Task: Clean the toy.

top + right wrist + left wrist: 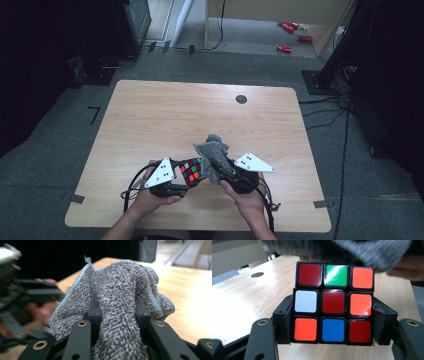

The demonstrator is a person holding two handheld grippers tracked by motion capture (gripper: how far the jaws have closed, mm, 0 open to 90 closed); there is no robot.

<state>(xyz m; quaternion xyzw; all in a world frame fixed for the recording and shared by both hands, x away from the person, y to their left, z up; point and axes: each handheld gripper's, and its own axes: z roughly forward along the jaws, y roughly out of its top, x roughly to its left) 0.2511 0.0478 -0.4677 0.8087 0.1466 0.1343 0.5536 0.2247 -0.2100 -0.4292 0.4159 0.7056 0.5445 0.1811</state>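
A scrambled puzzle cube (333, 302) with red, orange, green, white and blue stickers sits clamped between the left gripper's (332, 326) jaws, low and centre in the high view. A grey towel (120, 297), pinched in the right gripper (118, 315), drapes against the cube's upper right. Both hands sit close together above the table's (165, 115) near edge.
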